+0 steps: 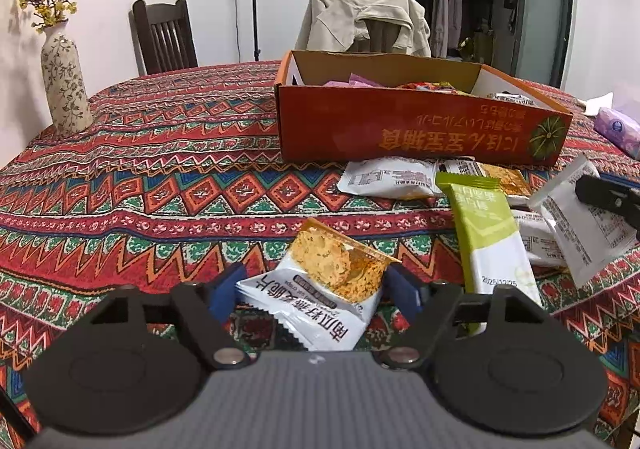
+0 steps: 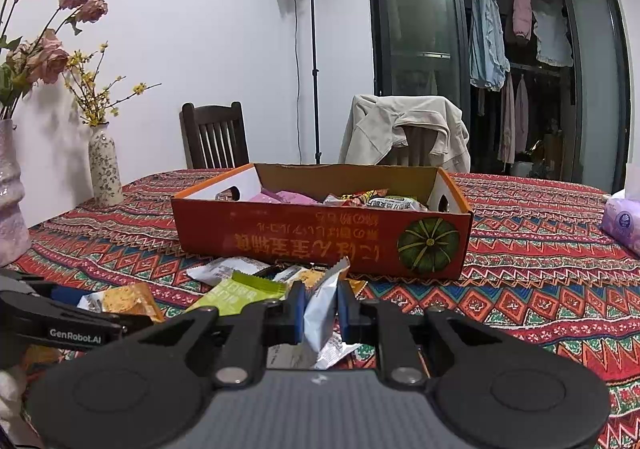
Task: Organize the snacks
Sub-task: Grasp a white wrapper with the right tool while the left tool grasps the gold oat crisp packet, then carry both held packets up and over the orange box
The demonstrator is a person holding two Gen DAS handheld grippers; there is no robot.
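Observation:
My left gripper is shut on a white cracker packet with an orange end, held above the tablecloth. My right gripper is shut on a white snack packet, lifted in front of the box; it also shows at the right of the left wrist view. An orange cardboard box holds several snacks. Loose packets lie in front of it, among them a green and white bar and a white packet.
A patterned red tablecloth covers the table. A floral vase stands at the left, a larger vase beside it. A purple tissue pack lies at the right. Chairs stand behind the table.

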